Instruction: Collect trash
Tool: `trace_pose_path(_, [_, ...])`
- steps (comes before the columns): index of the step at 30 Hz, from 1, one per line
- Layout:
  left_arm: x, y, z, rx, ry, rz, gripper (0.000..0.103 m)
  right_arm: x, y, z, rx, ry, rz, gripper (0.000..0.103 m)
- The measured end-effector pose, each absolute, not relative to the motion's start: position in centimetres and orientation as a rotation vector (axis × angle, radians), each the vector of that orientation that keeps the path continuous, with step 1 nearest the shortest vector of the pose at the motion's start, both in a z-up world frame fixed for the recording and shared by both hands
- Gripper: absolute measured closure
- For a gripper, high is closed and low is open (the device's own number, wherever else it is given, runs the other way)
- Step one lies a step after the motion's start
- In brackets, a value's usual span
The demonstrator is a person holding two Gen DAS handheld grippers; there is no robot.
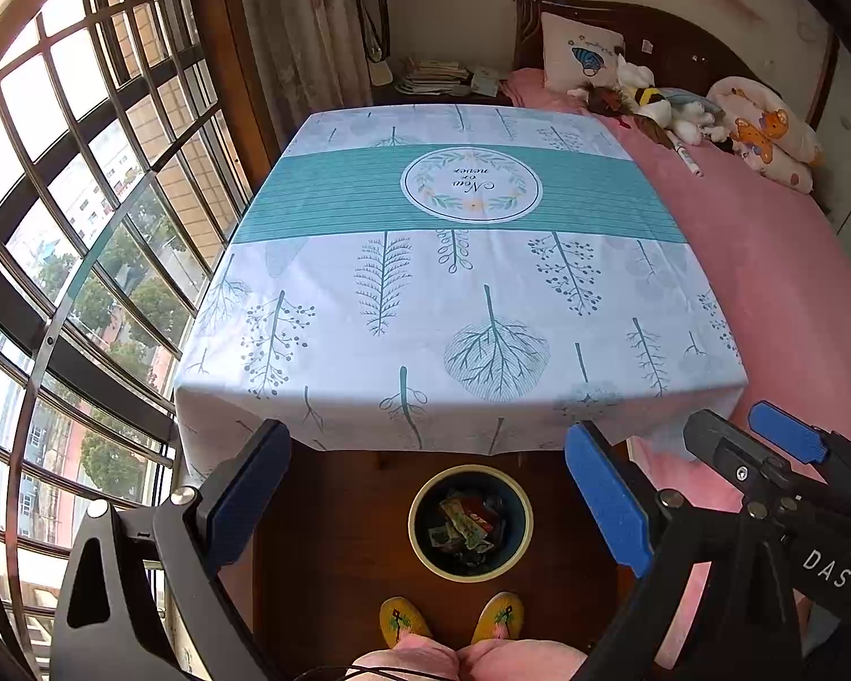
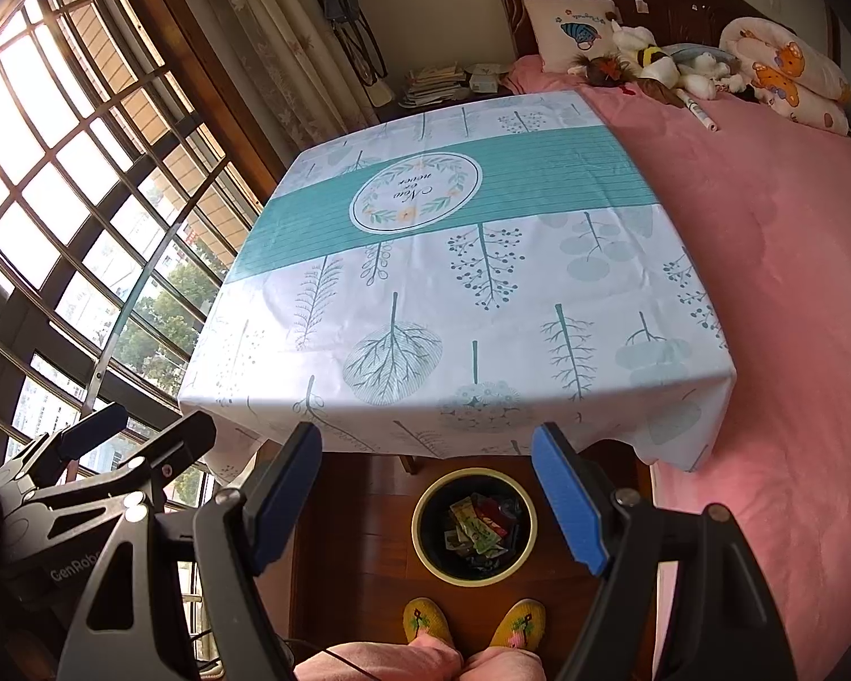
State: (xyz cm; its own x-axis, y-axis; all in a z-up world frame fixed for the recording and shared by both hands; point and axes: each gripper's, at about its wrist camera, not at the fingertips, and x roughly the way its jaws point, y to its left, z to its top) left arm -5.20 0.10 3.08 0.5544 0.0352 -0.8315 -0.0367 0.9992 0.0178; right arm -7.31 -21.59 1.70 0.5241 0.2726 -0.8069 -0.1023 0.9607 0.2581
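Both claws hang wide open and empty — left claw (image 1: 425,488), right claw (image 2: 425,494) — over the bare surface (image 1: 454,306). All the trash (image 1: 465,525) I see lies in the bin (image 1: 519,556) at lower centre: crumpled wrappers, probably light, soft and slippery — best pinched at a raised fold.

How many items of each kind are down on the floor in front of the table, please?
Trash bin holding wrappers: 1
Yellow slippers, one beside the other: 2
Wrappers in the bin: several, too jumbled to count
Total: 3 countable items
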Motion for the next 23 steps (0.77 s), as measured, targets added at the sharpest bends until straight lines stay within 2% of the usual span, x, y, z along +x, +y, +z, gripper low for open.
trace_pose_path(23, [-4.8,0.4,2.6,-0.007,1.0,0.058,0.007,-7.4,-20.4,0.8,0.193,1.009,0.229,0.026])
